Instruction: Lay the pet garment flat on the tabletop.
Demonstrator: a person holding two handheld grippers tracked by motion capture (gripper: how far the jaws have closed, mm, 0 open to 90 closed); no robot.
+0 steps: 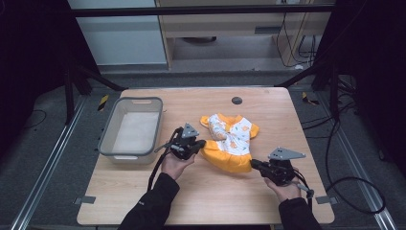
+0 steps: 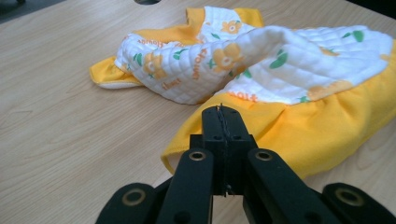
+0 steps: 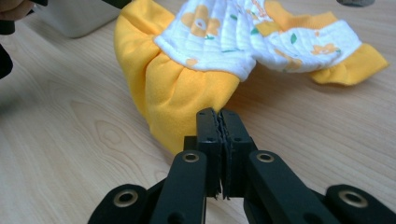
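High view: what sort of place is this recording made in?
Probably a lab or recording station, not a home: a wooden table set in a dark metal frame, loose cables on the floor, and a person working a small dress with handheld grippers.

The dress [image 2: 280, 93] ran off the right edge of the left gripper view, its skirt hem cut short there. In the right gripper view its upper part passed the top edge, and the bin [image 3: 74, 14] showed as a corner only at the top left. Whether the left gripper [image 2: 223, 112] pinched the skirt's edge or merely lay against it could not be told; likewise for the right gripper [image 3: 218, 116]. The print's lettering was too small to read. In the high view, both sleeves [image 1: 153, 203] were cut by the bottom edge.
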